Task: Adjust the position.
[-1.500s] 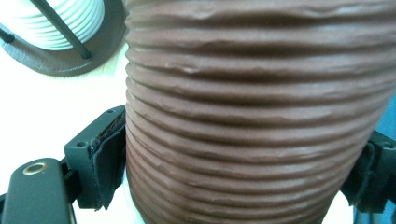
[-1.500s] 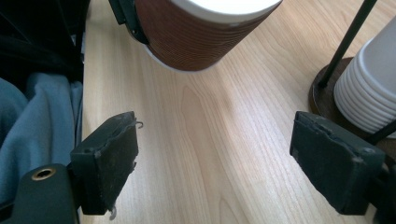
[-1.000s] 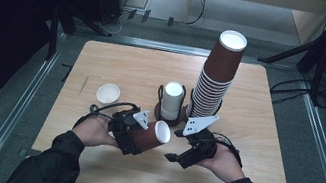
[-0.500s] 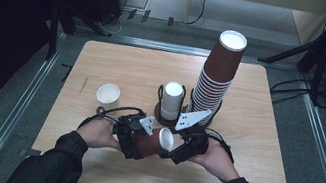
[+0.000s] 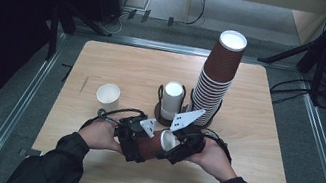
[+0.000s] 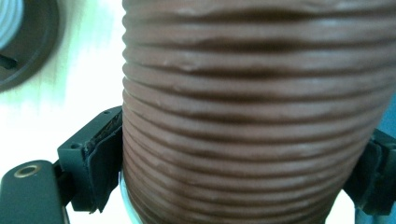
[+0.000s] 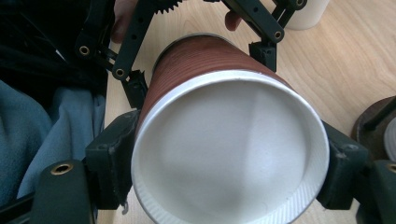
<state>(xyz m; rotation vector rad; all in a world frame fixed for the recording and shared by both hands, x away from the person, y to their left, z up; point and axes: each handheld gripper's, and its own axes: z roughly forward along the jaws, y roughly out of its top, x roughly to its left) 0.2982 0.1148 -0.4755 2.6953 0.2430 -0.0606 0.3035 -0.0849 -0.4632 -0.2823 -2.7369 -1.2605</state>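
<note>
We take the holder (image 5: 166,118), the dark round stand near the middle of the surface (image 5: 251,153), as our landmark. Just in front of it, on the person's side, a brown ribbed cup (image 5: 156,143) lies on its side between the two hands, its white mouth turned toward the right gripper (image 5: 177,150). The left gripper (image 5: 137,143) has the cup's lower body between its fingers (image 6: 100,158): in the left gripper view a finger sits against the ribbed wall on each side, so we read it as gripping the cup, though its jaws have just been opening a little. The right gripper stands at the cup's rim; in the right gripper view the white mouth (image 7: 229,154) sits between the two fingers (image 7: 114,158), which touch the rim on either side, and its jaws have just been closing with the cup between them, so we read them as closed on the rim. In that same view the left gripper's linkage (image 7: 135,42) reaches around the cup's far end. In the holder stands a short white stack (image 5: 172,98), and just to the right of the holder rises a tall, leaning tower of brown cups (image 5: 216,80), white mouth up. To the left of the holder, well apart, a single white cup (image 5: 108,96) stands upright on the surface.
</note>
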